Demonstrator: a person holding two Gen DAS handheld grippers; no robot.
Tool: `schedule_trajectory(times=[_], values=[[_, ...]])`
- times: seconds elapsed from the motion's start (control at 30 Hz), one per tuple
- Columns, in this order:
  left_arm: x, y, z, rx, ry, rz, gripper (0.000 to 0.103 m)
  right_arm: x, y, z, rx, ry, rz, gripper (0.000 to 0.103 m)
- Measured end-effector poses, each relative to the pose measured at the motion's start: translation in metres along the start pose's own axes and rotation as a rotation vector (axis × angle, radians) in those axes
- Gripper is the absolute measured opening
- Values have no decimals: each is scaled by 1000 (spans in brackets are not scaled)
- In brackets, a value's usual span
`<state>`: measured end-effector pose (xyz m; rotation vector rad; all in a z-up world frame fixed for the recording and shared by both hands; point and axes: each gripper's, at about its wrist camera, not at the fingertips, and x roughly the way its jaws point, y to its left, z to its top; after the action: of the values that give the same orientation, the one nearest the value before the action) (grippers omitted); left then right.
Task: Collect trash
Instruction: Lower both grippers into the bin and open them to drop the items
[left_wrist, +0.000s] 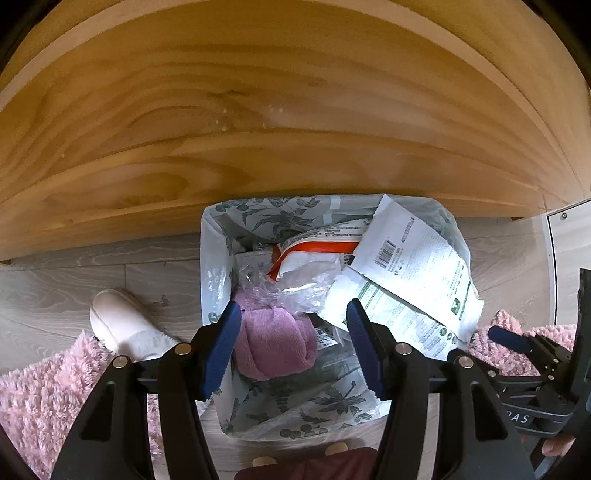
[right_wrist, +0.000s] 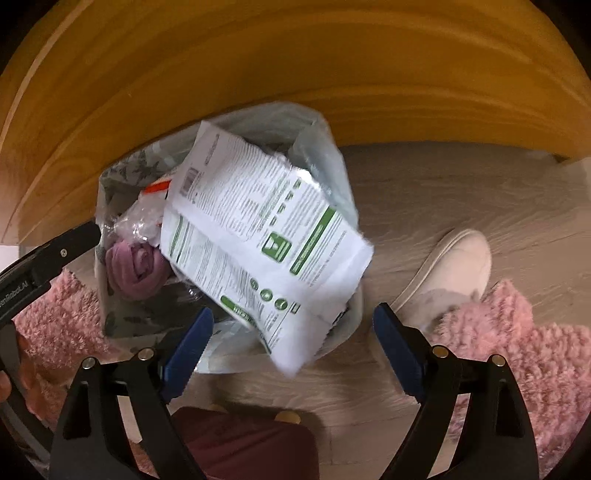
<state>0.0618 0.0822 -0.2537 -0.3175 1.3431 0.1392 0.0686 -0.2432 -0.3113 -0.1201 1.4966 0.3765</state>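
A trash bin lined with a floral bag stands on the floor against a wooden panel. Inside lie a purple cloth, crumpled clear plastic and an orange-and-white packet. A large white wrapper with green print rests across the bin's right rim. My left gripper hangs open over the bin, nothing between its pads. In the right wrist view the wrapper droops over the bin's edge, blurred. Its lower corner lies between the wide-apart pads of my right gripper, which do not touch it.
A wooden panel runs behind the bin. A white slipper and a pink shaggy rug flank it on the pale wood floor. A dark red item sits at the near edge.
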Motion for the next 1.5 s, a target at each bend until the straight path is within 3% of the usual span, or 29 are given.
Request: schedule_trajectory(times=[0.1,0.13,0.2,0.3,0.43,0.53,0.63,1.23,1.4,1.5], values=[[-2,-1,0,4,-6,0,57,-16,10,3,-63,-123,-23,84],[-2,0,0,4,-7,0,57,-20,14,3,-87,-156,-25,79],[-3,0,0,1,-7,-4,57,-19,30,5,-176,-204,-16,39],[-3,0,0,4,-8,-1,57,6,46,9,-264,-174,-7,25],[-3,1,0,4,-7,1,57,36,56,9,-365,-142,-69,25],[-3,4,1,-8,-4,2,57,64,50,9,-338,-53,-78,25],[-1,6,2,-19,3,-1,57,66,50,9,-343,-86,-75,26],[5,7,-3,-12,5,27,57,71,29,29,-260,-76,-40,26],[6,4,-1,-5,3,31,57,52,32,30,-281,-85,-22,37],[6,5,1,-1,2,29,57,34,33,31,-281,-129,-19,52]])
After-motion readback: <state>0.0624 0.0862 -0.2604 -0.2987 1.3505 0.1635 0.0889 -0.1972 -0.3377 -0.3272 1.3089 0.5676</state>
